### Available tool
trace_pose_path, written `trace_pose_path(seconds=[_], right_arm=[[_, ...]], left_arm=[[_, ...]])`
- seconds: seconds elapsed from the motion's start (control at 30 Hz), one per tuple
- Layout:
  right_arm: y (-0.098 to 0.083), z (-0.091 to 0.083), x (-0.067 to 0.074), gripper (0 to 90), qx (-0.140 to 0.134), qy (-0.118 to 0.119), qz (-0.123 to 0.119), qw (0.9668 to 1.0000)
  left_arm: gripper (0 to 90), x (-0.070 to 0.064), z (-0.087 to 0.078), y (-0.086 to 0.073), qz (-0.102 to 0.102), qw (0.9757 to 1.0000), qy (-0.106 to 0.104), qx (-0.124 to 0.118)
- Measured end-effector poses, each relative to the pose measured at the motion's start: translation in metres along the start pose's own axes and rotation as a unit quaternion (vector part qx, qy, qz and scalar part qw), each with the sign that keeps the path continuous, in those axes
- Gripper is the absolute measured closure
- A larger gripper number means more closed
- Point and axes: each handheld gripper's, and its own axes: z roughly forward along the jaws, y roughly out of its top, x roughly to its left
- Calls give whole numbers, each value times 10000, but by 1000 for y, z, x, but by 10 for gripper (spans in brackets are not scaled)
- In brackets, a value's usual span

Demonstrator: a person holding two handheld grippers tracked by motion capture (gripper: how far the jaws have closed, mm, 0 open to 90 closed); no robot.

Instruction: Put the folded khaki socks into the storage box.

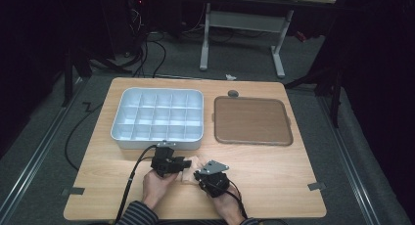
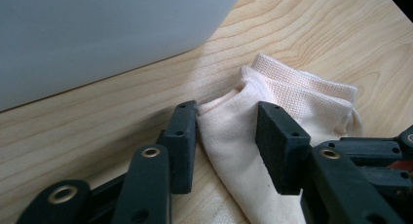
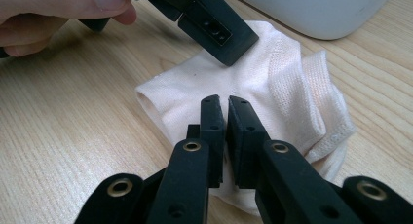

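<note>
Pale pink sock (image 1: pixel 190 165) lies bunched on the table (image 1: pixel 274 186), near edge, just in front of the grey compartment tray (image 1: pixel 159 115) and between both grippers.

Right gripper (image 3: pixel 227 118): fingers nearly shut, only a thin slit between the pads, pinched on a fold of the sock's plain fabric. Looks like a real hold, cloth runs under and between the pads.

Left gripper (image 2: pixel 228 136): fingers about half open, straddling the sock's smooth end. One pad (image 2: pixel 184 136) touches the cloth edge, the other (image 2: pixel 280 143) sits over the fabric; no clamp yet as far as I can tell.

Key relation: the sock's long axis runs roughly left-right across the table, ribbed cuff (image 3: pixel 311 102) towards the tray side and far from the left fingers. The two grippers come at it from opposite ends, the left from the left, the right from the right, both touching or almost touching it. Neither is meaningfully nearer.

Judgement: next move hinges on the left fingers closing on the cloth already between them, then pulling apart along that axis to flatten or fold it. Risk: left pad grabs only one layer and the bunch just slides.

Brown tray (image 1: pixel 252 121) sits well apart to the right, unused.
</note>
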Motion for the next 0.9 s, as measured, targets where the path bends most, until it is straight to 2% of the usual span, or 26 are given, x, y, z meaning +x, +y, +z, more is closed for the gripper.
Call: trace_pose_path(seconds=[0.13,0.43,0.6,0.77,0.9], right_arm=[[0,0,0,855,16,6,-16,10000],[-1,-1,-1,855,-12,7,-15,10000],[-1,-1,-1,855,-20,20,-6,10000],[-1,-1,-1,855,3,13,-8,10000],[-2,-2,-1,855,-5,45,34,10000]], left_arm=[[687,1,0,-1,-41,10000,-9,-20],[766,6,0,-3,-119,9998,-126,-63],[826,7,-2,-4,-99,9997,-207,-97],[841,8,-4,-3,-113,9994,-310,-112],[844,7,-9,-3,-101,9988,-424,-226]])
